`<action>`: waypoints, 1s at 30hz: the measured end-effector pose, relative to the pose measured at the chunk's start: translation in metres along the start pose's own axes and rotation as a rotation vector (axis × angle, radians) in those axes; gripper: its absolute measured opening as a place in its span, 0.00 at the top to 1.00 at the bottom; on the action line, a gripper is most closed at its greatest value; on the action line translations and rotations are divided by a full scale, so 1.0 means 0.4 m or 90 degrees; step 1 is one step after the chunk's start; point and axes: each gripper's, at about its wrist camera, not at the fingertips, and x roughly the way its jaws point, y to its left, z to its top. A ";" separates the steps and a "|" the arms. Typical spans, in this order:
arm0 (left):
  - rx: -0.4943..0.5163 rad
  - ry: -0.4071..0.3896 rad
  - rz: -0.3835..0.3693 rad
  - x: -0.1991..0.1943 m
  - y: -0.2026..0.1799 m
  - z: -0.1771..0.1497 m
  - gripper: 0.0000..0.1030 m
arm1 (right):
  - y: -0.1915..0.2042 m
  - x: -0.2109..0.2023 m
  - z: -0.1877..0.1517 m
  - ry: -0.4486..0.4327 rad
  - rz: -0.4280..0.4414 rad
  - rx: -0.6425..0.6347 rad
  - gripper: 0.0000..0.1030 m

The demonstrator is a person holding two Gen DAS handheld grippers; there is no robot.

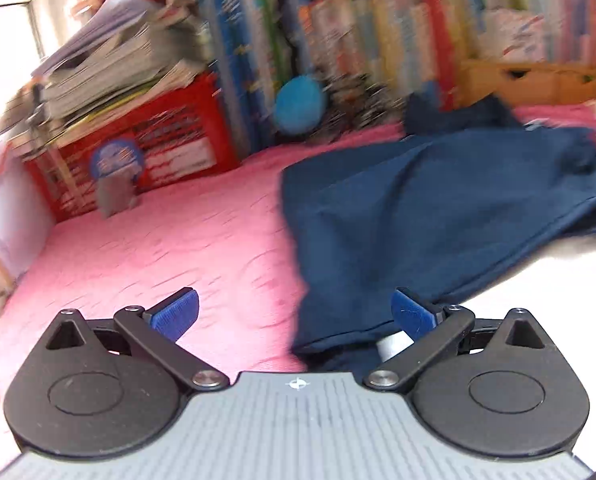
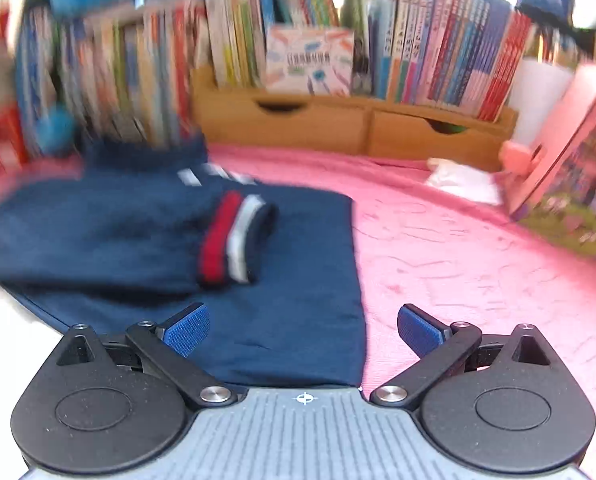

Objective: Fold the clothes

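a: what is the left wrist camera showing?
b: the left gripper point(image 1: 296, 314) is sitting at the bottom centre with its jaws spread wide, grasping nothing. the navy garment point(image 1: 438, 220) is lying on the pink cover point(image 1: 158, 248), filling the right half; its near edge is running under the right finger point(image 1: 412, 316). a red crate point(image 1: 138, 152) is blurring at the upper left.

a: and the right wrist camera?
b: the right gripper point(image 2: 304, 330) is also gaping, released. the navy garment point(image 2: 146, 232) is spreading over the left and centre, its striped cuff point(image 2: 234, 238) lying folded on top. its right edge is falling between the fingers. books point(image 2: 438, 40) are standing above a wooden drawer unit point(image 2: 338, 126) along the top.
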 end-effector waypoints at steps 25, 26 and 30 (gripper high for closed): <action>-0.073 0.004 0.169 0.013 0.063 0.018 0.05 | 0.287 0.117 0.012 -0.017 0.000 -0.198 0.45; -0.082 -0.013 0.125 0.000 0.050 0.026 0.03 | 0.290 0.118 0.013 -0.018 -0.002 -0.201 0.45; -0.038 -0.016 0.062 0.013 -0.027 0.038 0.01 | 0.294 0.121 0.014 -0.018 -0.009 -0.201 0.43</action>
